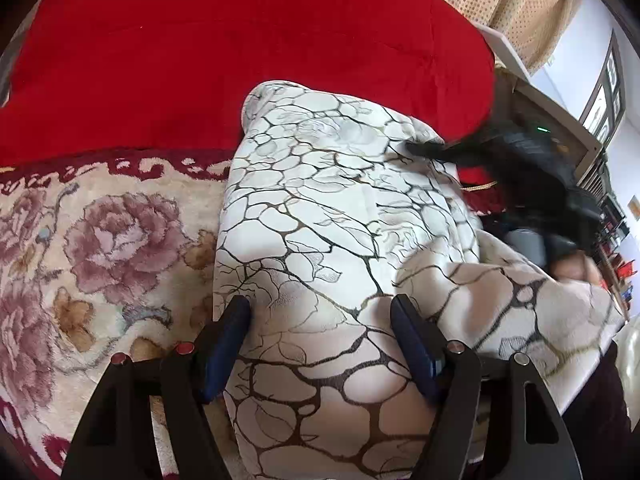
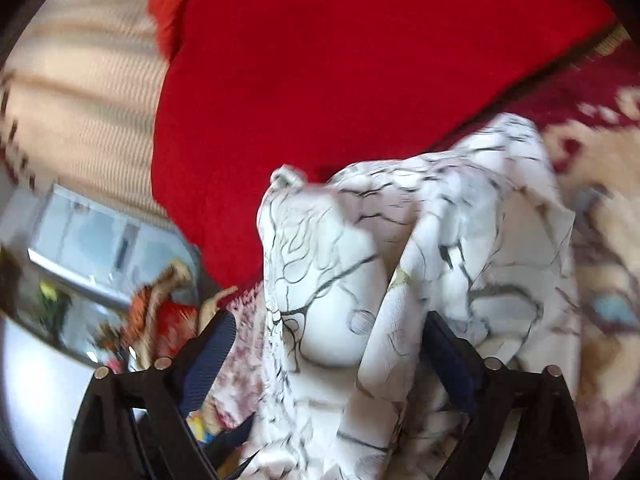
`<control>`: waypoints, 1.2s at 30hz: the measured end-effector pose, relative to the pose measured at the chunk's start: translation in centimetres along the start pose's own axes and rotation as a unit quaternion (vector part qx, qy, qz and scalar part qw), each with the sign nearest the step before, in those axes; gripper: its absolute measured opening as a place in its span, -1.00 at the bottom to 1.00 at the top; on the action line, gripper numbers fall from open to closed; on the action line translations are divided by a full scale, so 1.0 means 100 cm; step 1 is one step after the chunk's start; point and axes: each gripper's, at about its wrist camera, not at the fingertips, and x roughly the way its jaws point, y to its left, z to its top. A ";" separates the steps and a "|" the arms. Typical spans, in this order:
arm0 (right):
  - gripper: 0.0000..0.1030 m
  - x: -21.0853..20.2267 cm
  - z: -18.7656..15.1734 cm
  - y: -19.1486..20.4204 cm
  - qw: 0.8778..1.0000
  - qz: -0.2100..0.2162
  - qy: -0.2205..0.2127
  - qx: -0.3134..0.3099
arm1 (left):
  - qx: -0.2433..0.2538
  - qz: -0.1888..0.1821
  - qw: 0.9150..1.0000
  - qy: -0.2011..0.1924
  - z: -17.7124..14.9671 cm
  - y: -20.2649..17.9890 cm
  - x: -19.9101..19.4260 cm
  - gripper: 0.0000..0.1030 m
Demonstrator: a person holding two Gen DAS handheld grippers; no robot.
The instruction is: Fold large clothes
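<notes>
Both hand-held grippers (image 1: 320, 320) (image 2: 328, 340) spread over patterned garment (image 1: 320, 200) on floral rug (image 1: 100, 240).

The right wrist view is motion-blurred; the white patterned garment (image 2: 400, 280) runs past its bottom edge, hiding the floral blanket (image 2: 600, 240) beneath.

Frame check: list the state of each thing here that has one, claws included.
White patterned garment: partly folded, bunched, lying on the rug and over the red cloth.
Left claw: open, fingers either side of the garment.
Right claw: open, garment draped between its fingers; blurred.
Red cloth: spread flat.
Floral rug: flat under everything.
</notes>
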 end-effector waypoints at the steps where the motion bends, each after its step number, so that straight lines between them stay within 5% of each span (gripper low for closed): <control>1: 0.48 0.008 -0.002 0.003 1.000 -0.017 0.008 -0.012 | -0.004 -0.006 1.000 -0.001 0.000 0.001 -0.003 0.41; 3: -0.35 0.019 -0.001 0.011 0.999 -0.035 0.016 -0.032 | -0.013 -0.019 1.000 -0.005 -0.001 0.003 -0.008 0.41; 5: -0.57 0.022 0.000 0.028 0.999 -0.014 0.009 -0.046 | -0.010 -0.024 1.000 -0.008 -0.001 0.000 -0.011 0.41; 9: -0.70 0.005 -0.007 0.077 0.991 -0.033 -0.019 -0.128 | -0.004 -0.031 0.999 -0.013 0.001 -0.014 -0.012 0.41; 13: -0.72 -0.023 -0.005 0.091 0.985 -0.037 -0.055 -0.159 | 0.022 -0.028 0.999 -0.030 0.007 -0.049 -0.007 0.41; 17: -0.73 -0.034 0.017 0.051 0.988 -0.061 -0.070 -0.123 | 0.053 -0.009 0.998 -0.033 0.011 -0.087 0.012 0.40; 21: -0.73 -0.019 0.032 -0.016 0.995 -0.069 -0.039 -0.064 | 0.095 0.042 0.994 -0.039 0.008 -0.111 0.022 0.42; 25: -0.72 0.000 0.029 -0.048 0.997 -0.042 -0.012 -0.057 | 0.085 0.037 0.994 -0.053 0.009 -0.103 -0.001 0.43; 29: -0.67 -0.002 0.029 -0.054 0.998 -0.024 -0.009 -0.054 | 0.088 0.121 0.982 -0.112 0.007 -0.082 -0.034 0.52; 31: -0.62 -0.006 0.027 -0.049 0.998 -0.033 -0.012 -0.059 | 0.061 0.169 0.978 -0.105 0.008 -0.060 -0.035 0.54; 34: -0.26 -0.023 0.023 -0.042 0.996 -0.059 -0.013 -0.061 | 0.020 0.204 0.977 -0.066 0.007 -0.033 -0.020 0.54; 36: 0.18 -0.041 0.018 -0.033 0.993 -0.093 -0.026 -0.069 | 0.007 0.198 0.979 -0.043 0.001 -0.027 -0.011 0.54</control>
